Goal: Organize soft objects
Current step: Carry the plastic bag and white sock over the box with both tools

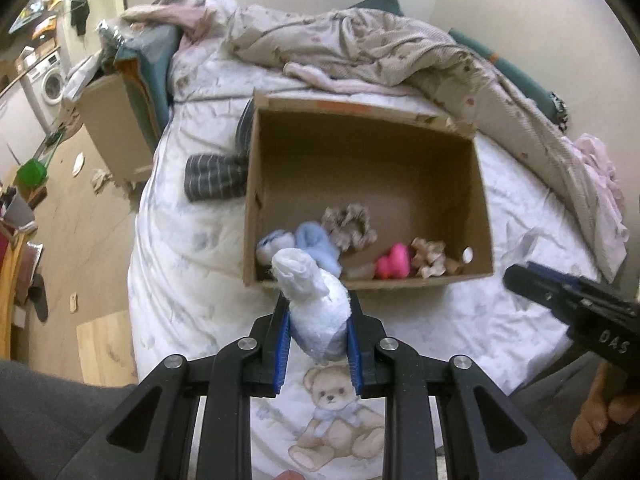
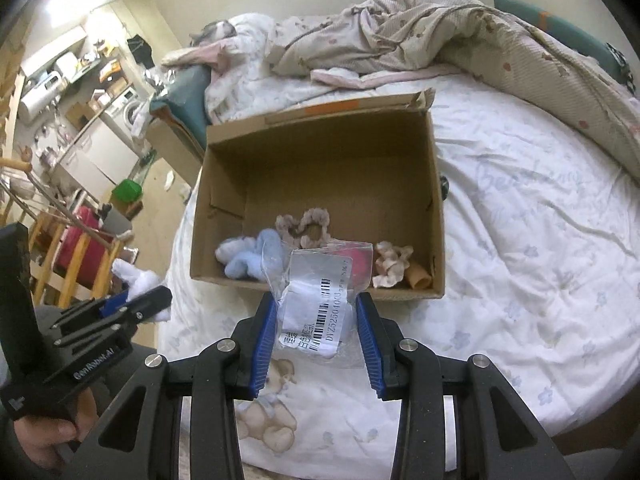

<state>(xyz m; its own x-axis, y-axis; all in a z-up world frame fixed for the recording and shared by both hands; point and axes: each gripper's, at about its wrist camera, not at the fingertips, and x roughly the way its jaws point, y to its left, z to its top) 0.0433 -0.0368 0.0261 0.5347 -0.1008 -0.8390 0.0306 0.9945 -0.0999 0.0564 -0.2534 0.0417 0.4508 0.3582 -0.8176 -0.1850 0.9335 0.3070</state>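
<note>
An open cardboard box (image 1: 484, 216) (image 2: 438, 216) sits on the bed. Inside lie a blue fluffy sock (image 1: 316, 244) (image 2: 248, 258), a beige scrunchie (image 1: 350, 224) (image 2: 308, 226), a pink soft item (image 1: 394, 262) and a cream scrunchie (image 1: 430, 258) (image 2: 390, 264). My left gripper (image 1: 318, 312) is shut on a white rolled sock (image 1: 316, 300), held just in front of the box's near wall; it also shows in the right wrist view (image 2: 138, 280). My right gripper (image 2: 316, 320) is shut on a clear plastic packet with a barcode label (image 2: 316, 308), near the box's front edge.
A crumpled beige blanket (image 1: 380, 48) lies behind the box. A grey striped cloth (image 1: 214, 178) lies left of the box. A second cardboard box (image 1: 116, 132) stands beside the bed on the left. The white teddy-print duvet (image 1: 336, 408) covers the bed.
</note>
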